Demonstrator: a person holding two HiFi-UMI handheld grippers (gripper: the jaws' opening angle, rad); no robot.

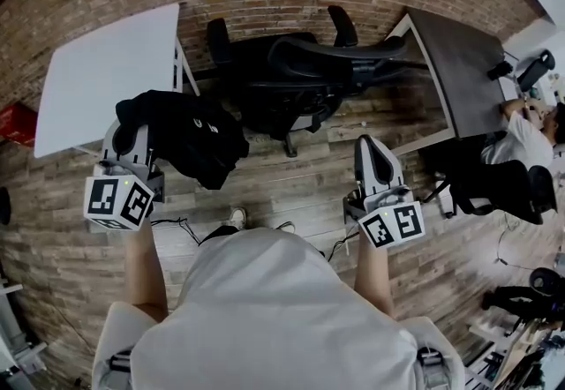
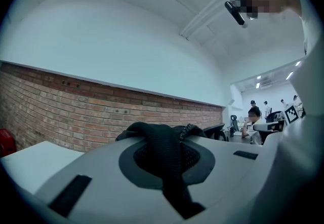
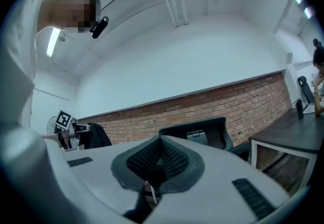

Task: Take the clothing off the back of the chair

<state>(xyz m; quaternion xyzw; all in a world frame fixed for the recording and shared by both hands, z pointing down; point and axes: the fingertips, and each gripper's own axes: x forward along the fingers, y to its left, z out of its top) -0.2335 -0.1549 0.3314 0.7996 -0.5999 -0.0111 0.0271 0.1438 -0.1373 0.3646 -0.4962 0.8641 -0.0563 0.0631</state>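
L gripper [image 2: 167,154] jaws clamped on black clothing [image 2: 162,139], brick wall [image 2: 101,111] behind, people at desks far right.

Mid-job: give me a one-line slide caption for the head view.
Left gripper grips a black fabric garment, off the black mesh office chair beyond; right gripper shut and empty.

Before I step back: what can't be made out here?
- Head view: the black garment drapes over the left gripper, hiding its jaws.
- Head view: office chair is dark, seen from above; its back's surface unreadable.
- Right gripper view: right gripper's body hides the chair below its top.
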